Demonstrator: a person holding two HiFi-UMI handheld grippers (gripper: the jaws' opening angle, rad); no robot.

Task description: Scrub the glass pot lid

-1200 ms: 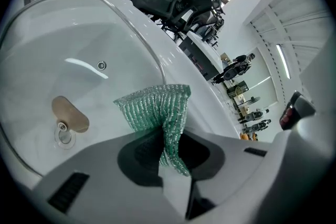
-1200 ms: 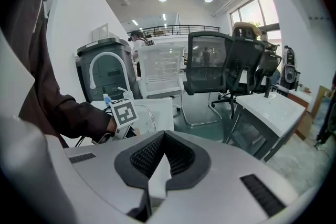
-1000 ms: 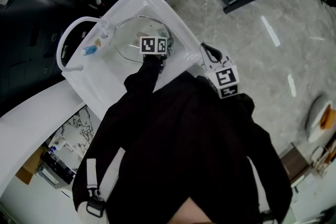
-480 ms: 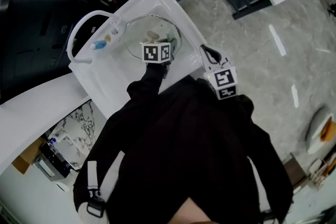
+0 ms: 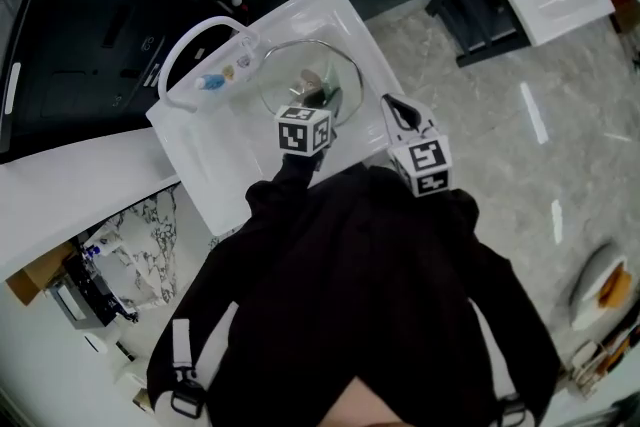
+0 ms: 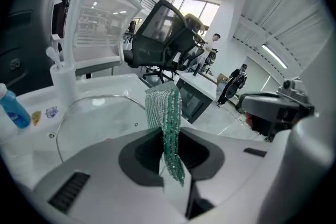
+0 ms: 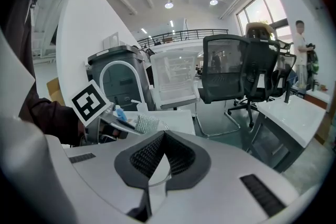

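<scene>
Left gripper (image 6: 167, 136) is clamped on a green scouring cloth (image 6: 164, 105); the glass pot lid (image 5: 290, 65) lies in the sink (image 5: 215, 150) just ahead of it; right gripper (image 7: 164, 136), jaws together and empty, waits alongside; scrubbing looks unfinished.

A small blue bottle (image 5: 210, 82) sits at the white washbasin's (image 5: 200, 160) back edge beside its arched faucet (image 5: 178, 57); a black office chair (image 6: 160, 34) stands beyond.

A white sink (image 5: 215, 160) holds the glass pot lid (image 5: 285, 75), with a blue bottle (image 5: 210, 82) beside its faucet (image 5: 190, 33).

Clear, metal-rimmed glass pot lid (image 5: 287, 80) lies in the white sink (image 5: 212, 155).
</scene>
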